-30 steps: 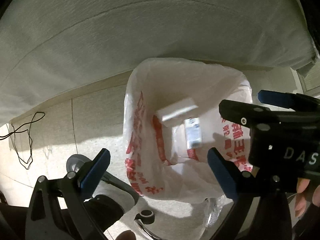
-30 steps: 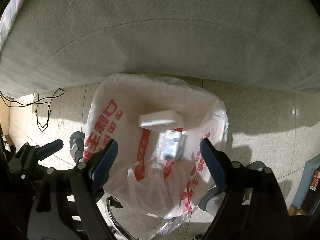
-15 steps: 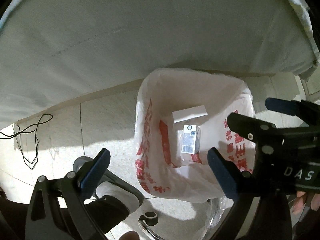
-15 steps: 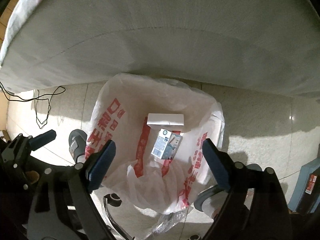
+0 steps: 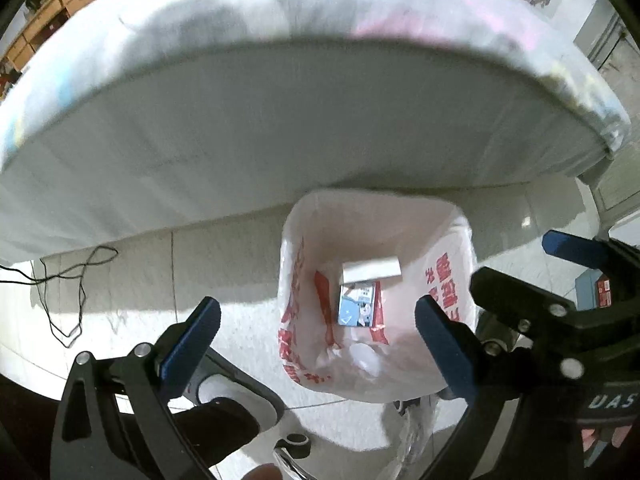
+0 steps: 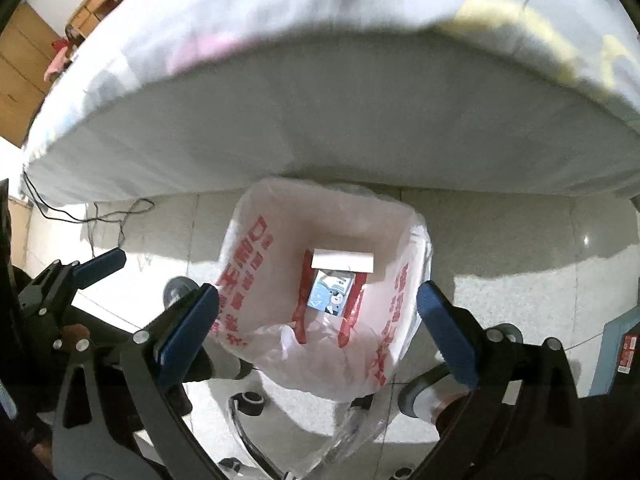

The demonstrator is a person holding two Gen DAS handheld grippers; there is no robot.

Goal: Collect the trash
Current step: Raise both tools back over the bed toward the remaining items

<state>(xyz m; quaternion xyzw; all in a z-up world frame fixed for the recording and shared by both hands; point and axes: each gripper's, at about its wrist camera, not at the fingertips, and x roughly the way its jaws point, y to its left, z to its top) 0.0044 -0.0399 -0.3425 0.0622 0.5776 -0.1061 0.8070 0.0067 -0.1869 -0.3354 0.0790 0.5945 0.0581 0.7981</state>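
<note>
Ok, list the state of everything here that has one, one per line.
trash bag: open at the top, standing on the floor.
white box: inside the bag, lying flat.
blue carton: inside the bag, partly under the white box.
left gripper: open, holding nothing.
right gripper: open, holding nothing.

White box [image 6: 343,261] hides part of carton [image 6: 331,292]; bedspread [image 5: 280,20] pattern blurred, maybe floral.

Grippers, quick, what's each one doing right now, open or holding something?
Left gripper: open, holding nothing, above the trash bag.
Right gripper: open, holding nothing, above the same bag.
</note>
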